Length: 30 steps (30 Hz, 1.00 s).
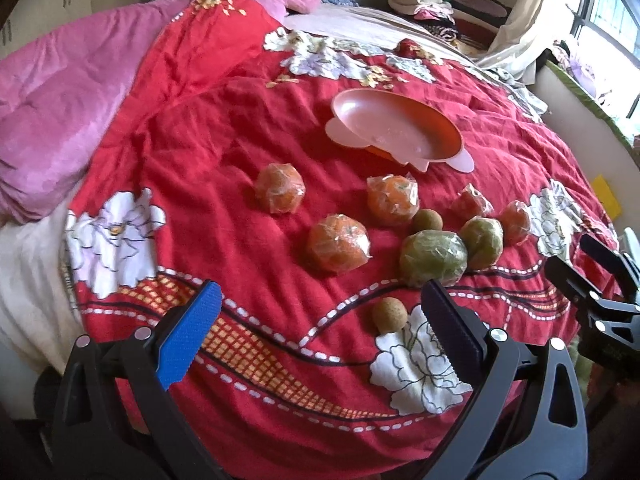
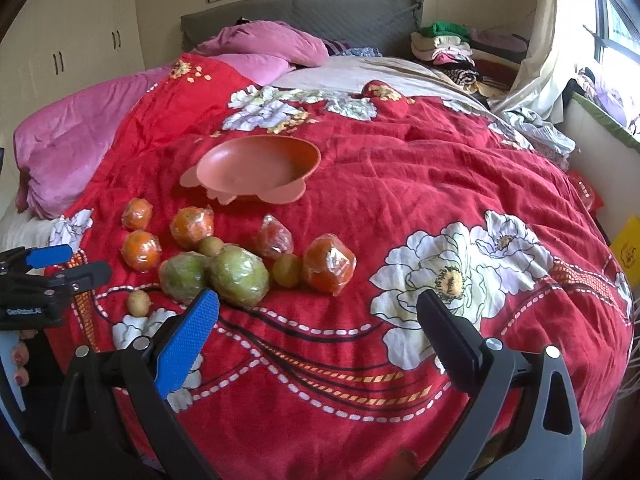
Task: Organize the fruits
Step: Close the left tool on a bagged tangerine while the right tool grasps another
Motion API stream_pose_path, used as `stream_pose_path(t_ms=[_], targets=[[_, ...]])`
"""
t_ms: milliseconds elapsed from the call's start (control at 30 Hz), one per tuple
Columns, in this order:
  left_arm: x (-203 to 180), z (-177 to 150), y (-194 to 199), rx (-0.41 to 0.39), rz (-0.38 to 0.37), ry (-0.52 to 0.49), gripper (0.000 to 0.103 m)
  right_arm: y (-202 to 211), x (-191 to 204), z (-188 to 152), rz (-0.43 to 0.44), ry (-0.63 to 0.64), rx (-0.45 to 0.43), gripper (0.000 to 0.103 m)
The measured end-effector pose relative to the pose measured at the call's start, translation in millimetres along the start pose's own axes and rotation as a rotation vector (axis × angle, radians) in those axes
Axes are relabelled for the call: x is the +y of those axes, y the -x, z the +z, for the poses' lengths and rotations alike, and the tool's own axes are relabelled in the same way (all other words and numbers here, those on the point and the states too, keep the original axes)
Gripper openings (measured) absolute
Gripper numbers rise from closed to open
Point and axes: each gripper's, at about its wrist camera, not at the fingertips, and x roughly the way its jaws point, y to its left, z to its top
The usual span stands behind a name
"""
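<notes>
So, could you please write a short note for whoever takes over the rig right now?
Left gripper: open, empty, low over the bedspread.
Right gripper: open, empty.
Bowl: empty, behind the fruit.
Five wrapped oranges, two wrapped green fruits and three small brown fruits all lie on the bedspread.
Done: nothing is in the bowl.
Left: all the fruit needs organizing.

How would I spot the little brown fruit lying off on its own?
Find the pink bowl on the red bedspread, then the cluster of wrapped fruit in front of it. Nearer than the two green fruits lies one small brown ball, unwrapped and touching nothing.
</notes>
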Motion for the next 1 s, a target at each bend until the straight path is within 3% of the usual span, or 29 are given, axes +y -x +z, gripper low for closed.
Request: stream_pose_path(t_ms=[200, 400, 467, 667, 733, 767, 800, 1000], targets=[[-2, 4, -15, 0.017, -0.01, -0.016, 0.093, -18, -11, 2, -0.023, 0.047, 0.039, 0.099], [-9, 10, -25, 0.02, -0.032, -0.076, 0.073, -32, -25, 4, -0.005, 0.023, 0.068, 0.099], [-10, 13, -31, 0.031, -0.047, -0.077, 0.062, -35, -31, 6, 0.012, 0.006, 0.072, 0.099], [-11, 16, -46, 0.056, -0.06, -0.092, 0.049, -44, -34, 13, 0.071, 0.022, 0.081, 0.097], [-11, 17, -49, 0.059, -0.058, -0.089, 0.047, -48, -34, 15, 0.105, 0.01, 0.09, 0.087], [-10, 17, -50, 0.061, -0.059, -0.088, 0.045, -51, -34, 16, 0.117, 0.005, 0.098, 0.071], [-9, 17, -51, 0.061, -0.059, -0.088, 0.044, -53, -34, 16, 0.127, 0.004, 0.107, 0.063], [-4, 21, -55, 0.066, -0.078, -0.075, 0.036, -62, -26, 18, 0.181, 0.037, 0.124, 0.044]])
